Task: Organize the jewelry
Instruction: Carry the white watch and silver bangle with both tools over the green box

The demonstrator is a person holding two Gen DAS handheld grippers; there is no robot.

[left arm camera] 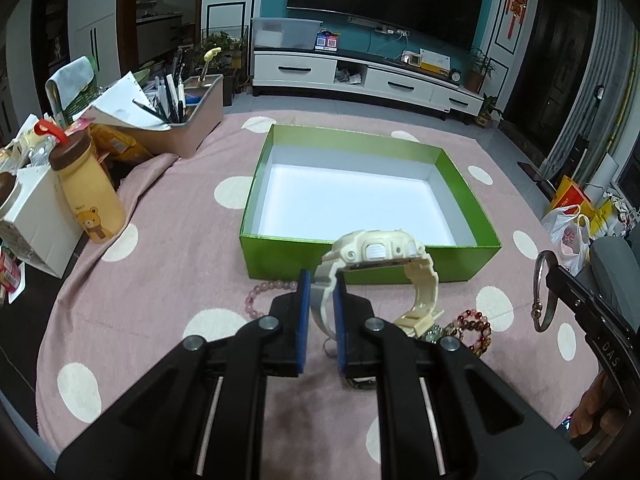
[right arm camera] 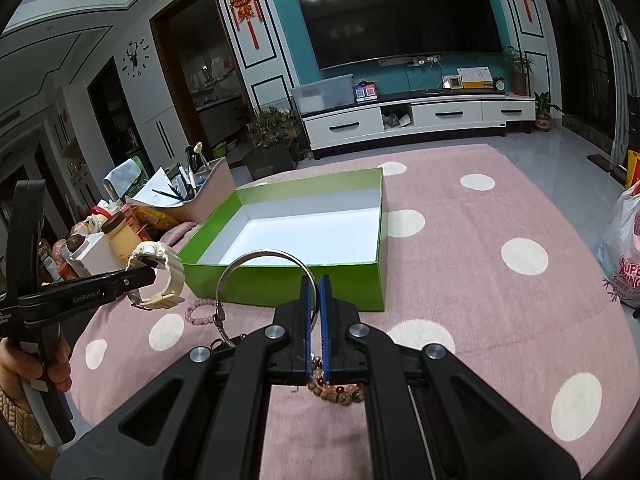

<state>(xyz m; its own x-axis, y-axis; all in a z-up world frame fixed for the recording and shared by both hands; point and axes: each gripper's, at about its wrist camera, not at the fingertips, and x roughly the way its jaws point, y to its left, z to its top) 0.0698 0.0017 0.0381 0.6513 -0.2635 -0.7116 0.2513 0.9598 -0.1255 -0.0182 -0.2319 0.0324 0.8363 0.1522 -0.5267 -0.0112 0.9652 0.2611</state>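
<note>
I have the left gripper (left arm camera: 320, 292) clenched on the strap of a cream watch (left arm camera: 374, 254) — the blue pads pinch the strap with only a narrow gap between them. The watch case sits just above and to the right of the fingertips, its face tilted up and away from me, and the free strap end curls down to the right of the gripper with the buckle hanging lowest. The right gripper (right arm camera: 316, 294) is clamped tight on a thin silver bangle (right arm camera: 256, 256); the ring stands on edge, arching up and to the left of the fingertips, its open ends hanging down at the left. Straight ahead of both grippers, just beyond the fingertips, lies the green box (left arm camera: 468, 184), open, its white floor bare, long side running across my view. On the pink dotted cloth (left arm camera: 160, 264) over the bench, a pale pink bead bracelet (left arm camera: 266, 290) lies below and left of the left gripper, and a red-brown bead bracelet (left arm camera: 472, 330) lies to its right — beneath the right gripper's fingers
</note>
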